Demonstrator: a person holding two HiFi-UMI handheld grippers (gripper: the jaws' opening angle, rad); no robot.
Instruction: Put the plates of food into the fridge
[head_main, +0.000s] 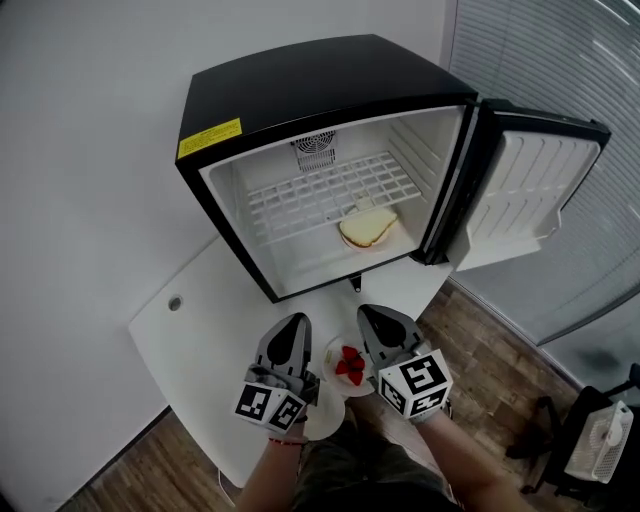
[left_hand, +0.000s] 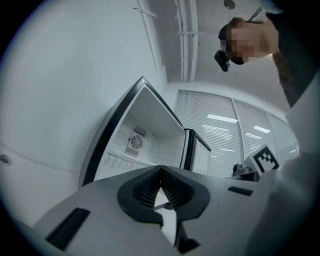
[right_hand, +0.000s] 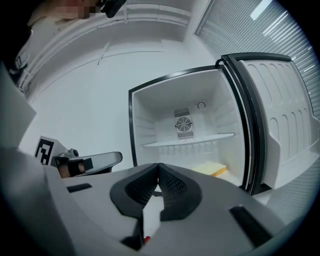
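The plate of strawberries (head_main: 333, 352) is held in front of the open fridge (head_main: 300, 90), carried between both grippers over the near end of the table (head_main: 200, 330). The left gripper (head_main: 292, 325) is clamped shut on the plate's left rim and the right gripper (head_main: 375, 318) is clamped shut on its right rim. Each gripper view shows a white sliver of plate pinched between the jaws, with a bit of red down by the right one.

A sandwich (head_main: 368, 228) is already in there on the fridge floor, toward the right, under the wire shelf (head_main: 320, 195). The door (head_main: 520, 190) is swung wide to the right, so I don't see it getting in the way.

My take on doing this bit well:
- Keep the two grippers level with each other so the plate doesn't tip and roll the berries.
- Move them as a pair so neither rim slips out.
- Aim for the bare left side of the floor, or the shelf, so you don't bump the sandwich.
- Set the plate down flat before letting go.
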